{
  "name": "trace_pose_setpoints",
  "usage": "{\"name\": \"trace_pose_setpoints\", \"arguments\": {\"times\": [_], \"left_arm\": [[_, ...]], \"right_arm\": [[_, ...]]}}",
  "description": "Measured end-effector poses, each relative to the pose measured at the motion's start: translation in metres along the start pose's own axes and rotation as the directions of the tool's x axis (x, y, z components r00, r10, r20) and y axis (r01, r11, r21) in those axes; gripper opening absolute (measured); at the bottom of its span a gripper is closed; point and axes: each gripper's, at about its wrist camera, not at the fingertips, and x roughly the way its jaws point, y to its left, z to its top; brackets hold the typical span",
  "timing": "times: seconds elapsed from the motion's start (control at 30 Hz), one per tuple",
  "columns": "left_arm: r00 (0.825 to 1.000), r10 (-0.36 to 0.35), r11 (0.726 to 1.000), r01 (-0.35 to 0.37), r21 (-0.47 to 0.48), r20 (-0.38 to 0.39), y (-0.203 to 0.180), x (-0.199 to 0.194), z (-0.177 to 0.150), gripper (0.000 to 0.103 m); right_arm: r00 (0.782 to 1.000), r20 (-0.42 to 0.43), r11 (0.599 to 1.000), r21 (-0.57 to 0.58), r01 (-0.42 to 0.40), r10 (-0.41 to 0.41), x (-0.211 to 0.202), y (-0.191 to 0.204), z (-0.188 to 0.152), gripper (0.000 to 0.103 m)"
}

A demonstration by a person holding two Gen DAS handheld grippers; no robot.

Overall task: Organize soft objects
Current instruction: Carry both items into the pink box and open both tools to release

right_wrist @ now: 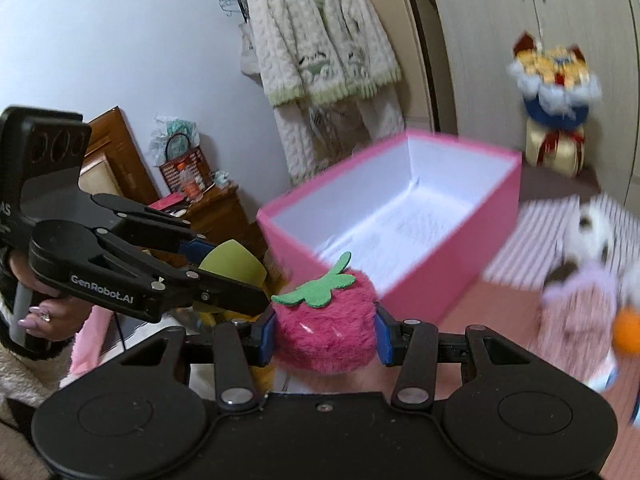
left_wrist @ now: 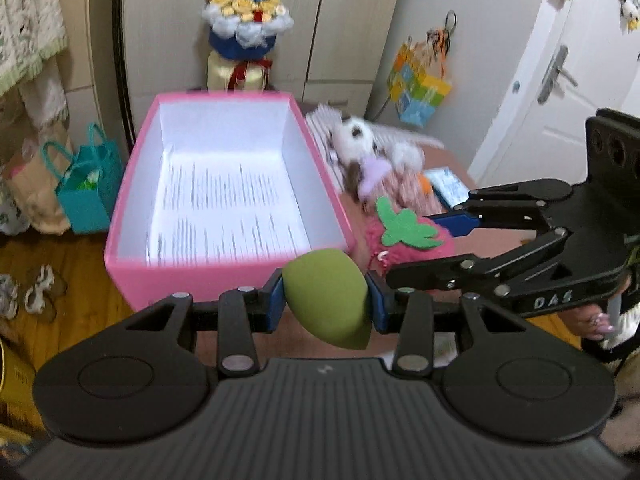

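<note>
On the reddish-brown table (left_wrist: 472, 248), an open pink cardboard box (left_wrist: 224, 280) sits at 12 o'clock. The left gripper (left_wrist: 326, 300) pinches an olive-green egg-shaped sponge (left_wrist: 328, 296); the right gripper (right_wrist: 326, 332) clamps a fuzzy pink plush strawberry (right_wrist: 328, 332), both apparently lifted before it.

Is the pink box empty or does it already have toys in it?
Empty: the pink box shows only its bare white floor in both views.

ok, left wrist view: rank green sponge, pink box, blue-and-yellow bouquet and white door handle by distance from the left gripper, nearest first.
1. Green egg-shaped sponge: clamped in the left gripper.
2. Pink cardboard box: just ahead, slightly left, holding no objects.
3. Blue-and-yellow plush bouquet: behind the box, by the wardrobe.
4. Metal door handle: far right; too close to call against the bouquet.
</note>
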Motion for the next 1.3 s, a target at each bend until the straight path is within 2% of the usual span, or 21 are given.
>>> {"name": "trace_pose_setpoints", "arguments": {"times": [0.13,0.23,0.4,0.57,0.67,0.8,0.93,1.13,1.3], "left_arm": [[0.999,0.012,1.000,-0.012,0.005,0.040,0.018,0.016,0.037,0.041],[0.999,0.009,1.000,-0.009,-0.018,0.038,0.033,0.038,0.062,0.041],[0.999,0.027,0.997,-0.026,-0.070,0.019,0.060,0.083,0.102,0.041],[0.999,0.045,0.990,-0.045,-0.136,-0.003,0.087,0.126,0.127,0.041],[0.997,0.052,0.980,-0.061,-0.190,-0.053,0.102,0.156,0.136,0.041],[0.991,0.051,0.954,-0.086,-0.287,-0.127,0.123,0.195,0.140,0.041],[0.983,0.092,0.948,-0.135,-0.288,-0.157,0.126,0.216,0.138,0.041],[0.975,0.118,0.939,-0.172,-0.299,-0.189,0.135,0.231,0.136,0.042],[0.966,0.171,0.941,-0.218,-0.258,-0.195,0.133,0.232,0.136,0.054]], "right_arm": [[0.996,0.053,0.996,-0.055,0.069,-0.066,0.007,-0.011,0.032,0.052],[0.993,0.068,0.991,-0.089,0.104,-0.098,0.020,-0.022,0.055,0.052],[0.990,0.028,0.969,-0.204,0.139,-0.136,0.060,-0.038,0.087,0.052],[0.985,-0.024,0.956,-0.248,0.159,-0.170,0.101,-0.068,0.111,0.052],[0.981,-0.070,0.946,-0.285,0.157,-0.183,0.126,-0.083,0.119,0.052],[0.967,-0.133,0.938,-0.302,0.168,-0.216,0.160,-0.101,0.126,0.052],[0.959,-0.200,0.949,-0.283,0.139,-0.200,0.185,-0.115,0.130,0.052],[0.942,-0.244,0.924,-0.359,0.134,-0.232,0.207,-0.117,0.130,0.052],[0.931,-0.254,0.898,-0.418,0.140,-0.263,0.218,-0.113,0.128,0.055]]}}
